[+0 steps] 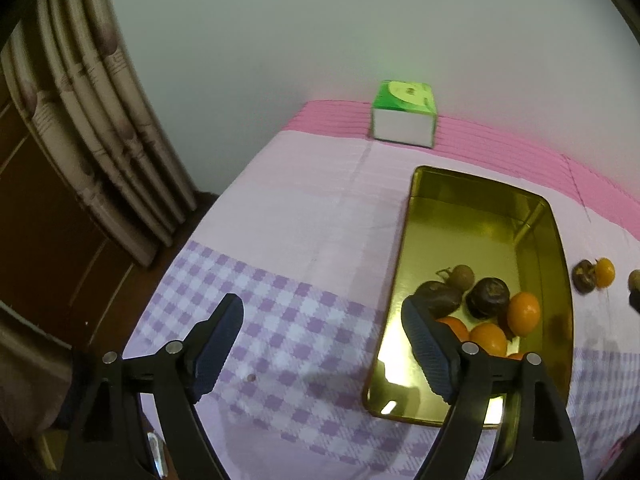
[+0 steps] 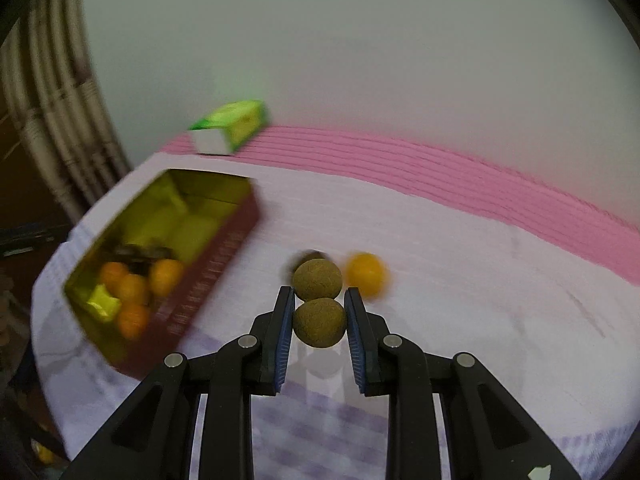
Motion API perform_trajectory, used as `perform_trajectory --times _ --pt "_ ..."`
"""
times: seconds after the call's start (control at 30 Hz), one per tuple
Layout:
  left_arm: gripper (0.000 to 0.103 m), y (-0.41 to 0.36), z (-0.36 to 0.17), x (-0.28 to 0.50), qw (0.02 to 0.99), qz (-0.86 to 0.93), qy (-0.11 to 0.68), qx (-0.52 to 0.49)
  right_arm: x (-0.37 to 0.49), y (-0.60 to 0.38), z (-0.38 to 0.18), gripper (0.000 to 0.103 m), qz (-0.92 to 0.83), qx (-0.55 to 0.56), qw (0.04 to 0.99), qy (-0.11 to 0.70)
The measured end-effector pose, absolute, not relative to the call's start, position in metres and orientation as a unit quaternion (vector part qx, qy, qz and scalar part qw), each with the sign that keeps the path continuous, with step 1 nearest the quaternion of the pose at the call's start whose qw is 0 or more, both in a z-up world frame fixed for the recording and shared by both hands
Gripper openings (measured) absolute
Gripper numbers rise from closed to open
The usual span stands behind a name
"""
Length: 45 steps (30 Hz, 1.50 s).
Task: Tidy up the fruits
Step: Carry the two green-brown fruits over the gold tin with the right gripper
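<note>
Pick step: my right gripper clamps a brown longan above the cloth, second longan just beyond. Left gripper gapes empty. Next: carry to gold tin.

brown round fruit clamped in right tool; oranges lie in gold tin.

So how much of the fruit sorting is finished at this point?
Partly done. The gold metal tin already holds several small orange fruits and dark brown ones. In hand: the right tool is closed around a round tan fruit. Left on the checked cloth: another tan fruit, an orange one and a dark one behind, blurred. The left tool is open, empty.
</note>
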<state>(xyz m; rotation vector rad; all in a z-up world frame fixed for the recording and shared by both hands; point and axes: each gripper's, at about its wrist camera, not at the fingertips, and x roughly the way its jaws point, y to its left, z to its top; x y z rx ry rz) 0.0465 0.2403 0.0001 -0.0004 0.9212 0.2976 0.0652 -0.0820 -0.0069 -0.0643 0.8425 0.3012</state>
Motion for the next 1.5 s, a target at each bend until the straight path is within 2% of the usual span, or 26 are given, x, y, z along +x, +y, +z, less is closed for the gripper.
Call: perform_trajectory --times 0.47,1.5 --pt "0.082 0.258 0.000 0.045 0.878 0.167 0.445 -0.046 0.065 0.034 -0.007 0.023 0.254 -0.073 0.872 0.413" --pt "0.083 0.256 -0.005 0.048 0.875 0.158 0.453 -0.057 0.074 0.080 -0.047 0.024 0.256 -0.129 0.852 0.438"
